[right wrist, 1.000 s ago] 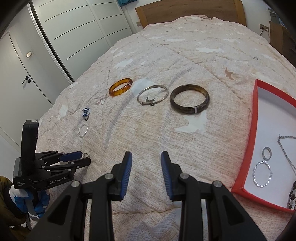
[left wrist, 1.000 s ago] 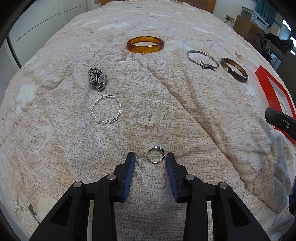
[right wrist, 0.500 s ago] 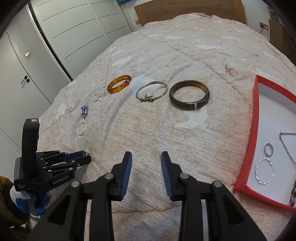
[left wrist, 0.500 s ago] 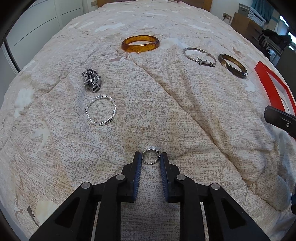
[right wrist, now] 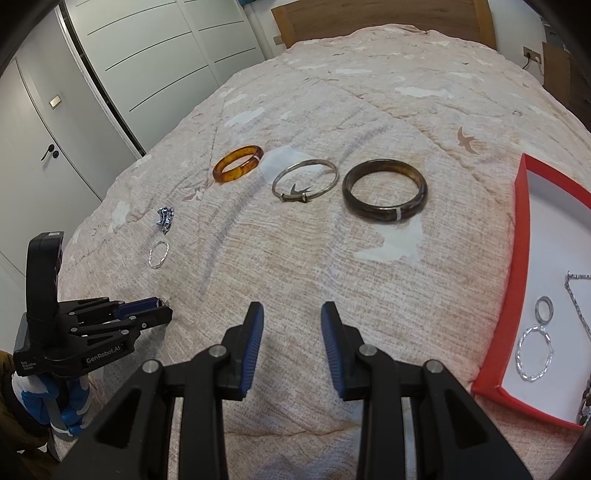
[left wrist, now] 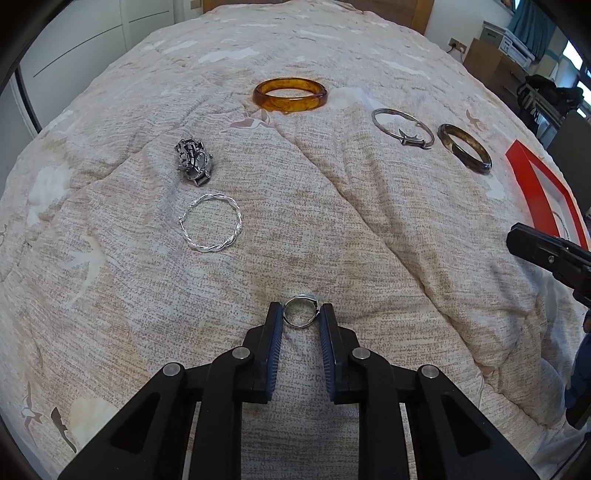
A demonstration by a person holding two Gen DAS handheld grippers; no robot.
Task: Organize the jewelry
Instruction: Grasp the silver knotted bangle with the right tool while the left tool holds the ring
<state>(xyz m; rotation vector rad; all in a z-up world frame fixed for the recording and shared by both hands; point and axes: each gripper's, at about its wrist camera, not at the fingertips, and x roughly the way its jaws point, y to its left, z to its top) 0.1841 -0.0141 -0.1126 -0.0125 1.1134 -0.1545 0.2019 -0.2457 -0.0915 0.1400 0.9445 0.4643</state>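
My left gripper is shut on a small silver ring, pinched between its blue pads just above the bedspread. Further out lie a twisted silver hoop, a crumpled silver watch, an amber bangle, a thin silver bangle and a dark bangle. My right gripper hovers open over bare bedspread, nothing between its fingers. The red box at the right holds a ring, a twisted hoop and a chain. The left gripper shows at the right wrist view's lower left.
Everything lies on a beige quilted bedspread that falls away at the near edges. White wardrobe doors stand to the left, a wooden headboard at the far end. Furniture and a dark bag sit beyond the bed's right side.
My left gripper's jaws came together from either side of the small ring and now pinch it. The right gripper has stayed where it was.
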